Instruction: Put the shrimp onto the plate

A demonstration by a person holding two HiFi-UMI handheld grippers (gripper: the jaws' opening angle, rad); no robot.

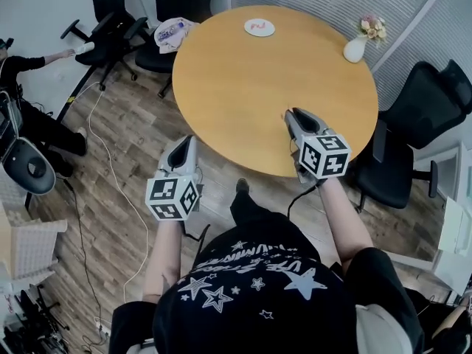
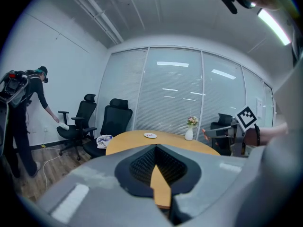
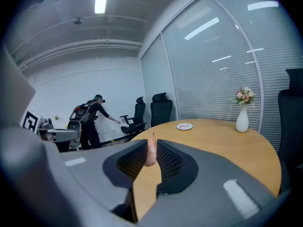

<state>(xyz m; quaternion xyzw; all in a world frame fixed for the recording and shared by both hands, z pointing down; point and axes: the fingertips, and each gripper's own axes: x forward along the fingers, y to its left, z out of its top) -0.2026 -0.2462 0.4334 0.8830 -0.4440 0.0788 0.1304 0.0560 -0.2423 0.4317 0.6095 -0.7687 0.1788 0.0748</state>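
The pink shrimp (image 3: 150, 151) stands upright between the pads of my right gripper (image 3: 152, 145), which is shut on it. In the head view that right gripper (image 1: 291, 116) hangs over the near right part of the round wooden table (image 1: 243, 87). A small white plate (image 1: 259, 27) with a red mark lies at the table's far edge, well beyond the shrimp; the plate (image 3: 184, 126) also shows ahead in the right gripper view. My left gripper (image 1: 184, 145) is off the table's near left edge, above the floor. Its jaws (image 2: 155, 148) meet at the tips with nothing between them.
A white vase with flowers (image 1: 356, 46) stands at the table's far right. Black office chairs (image 1: 413, 139) ring the table, one holding a bag (image 1: 174, 32). A person (image 1: 29, 116) bends at the far left. Cables (image 1: 110, 183) cross the wooden floor.
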